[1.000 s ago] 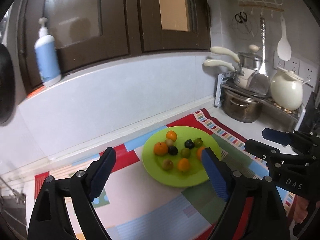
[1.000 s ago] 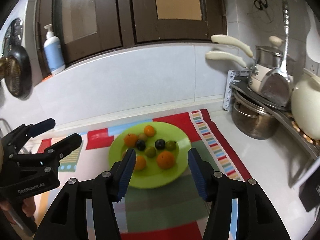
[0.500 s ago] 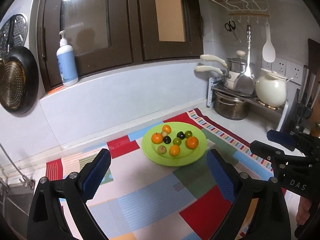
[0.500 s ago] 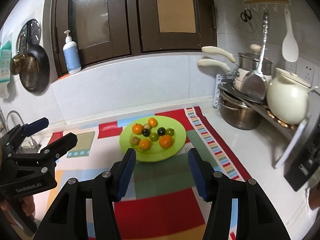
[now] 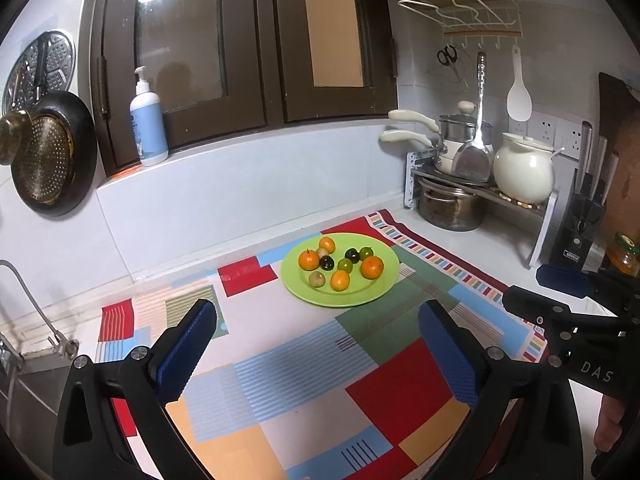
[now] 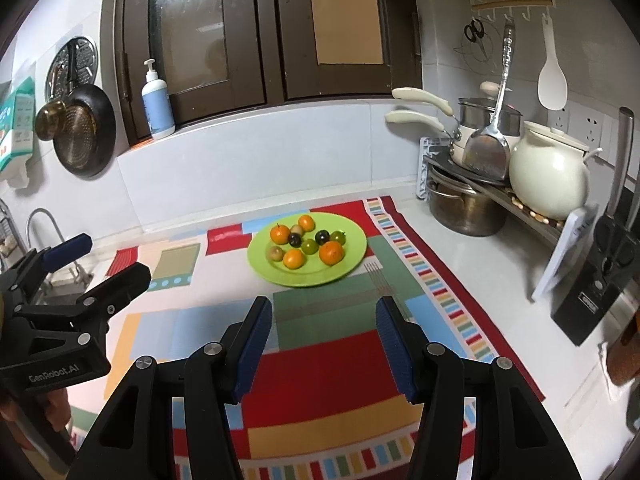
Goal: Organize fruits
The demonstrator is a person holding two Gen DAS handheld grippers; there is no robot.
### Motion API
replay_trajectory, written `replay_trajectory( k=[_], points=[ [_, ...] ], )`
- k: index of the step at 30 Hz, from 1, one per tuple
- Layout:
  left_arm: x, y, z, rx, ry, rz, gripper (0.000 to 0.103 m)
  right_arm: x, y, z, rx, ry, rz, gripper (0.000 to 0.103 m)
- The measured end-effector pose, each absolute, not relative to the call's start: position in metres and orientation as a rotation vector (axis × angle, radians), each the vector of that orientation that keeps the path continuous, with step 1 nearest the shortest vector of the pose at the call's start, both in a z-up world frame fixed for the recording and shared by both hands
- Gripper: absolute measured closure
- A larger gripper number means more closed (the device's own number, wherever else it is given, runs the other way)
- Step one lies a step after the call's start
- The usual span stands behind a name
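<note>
Scene: fruits on a green plate, both grippers well back.
Left gripper: spread, empty.
Right gripper: spread, empty.
Advice: approach low, take one fruit at a time.

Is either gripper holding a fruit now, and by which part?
Nothing is held. The left gripper and right gripper are both open and empty, apart from the fruits on the green plate.

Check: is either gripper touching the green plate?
Apart. In both wrist views the left gripper and right gripper hang open, with bare mat between them and the green plate.
</note>
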State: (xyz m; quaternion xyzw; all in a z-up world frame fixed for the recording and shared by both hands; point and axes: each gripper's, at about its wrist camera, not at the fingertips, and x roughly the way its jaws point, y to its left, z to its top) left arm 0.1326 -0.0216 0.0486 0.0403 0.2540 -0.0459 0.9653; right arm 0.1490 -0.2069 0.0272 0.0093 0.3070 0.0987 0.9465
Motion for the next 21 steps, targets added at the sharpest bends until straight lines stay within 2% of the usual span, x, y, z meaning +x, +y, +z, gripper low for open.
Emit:
replay_trajectory(
  k=[21],
  points=[
    [0.111,-0.026,0.050,0.101,0.494,-0.076,0.000,0.130,-0.213,0.032,0.007,0.611,0.203,0.048]
  ],
)
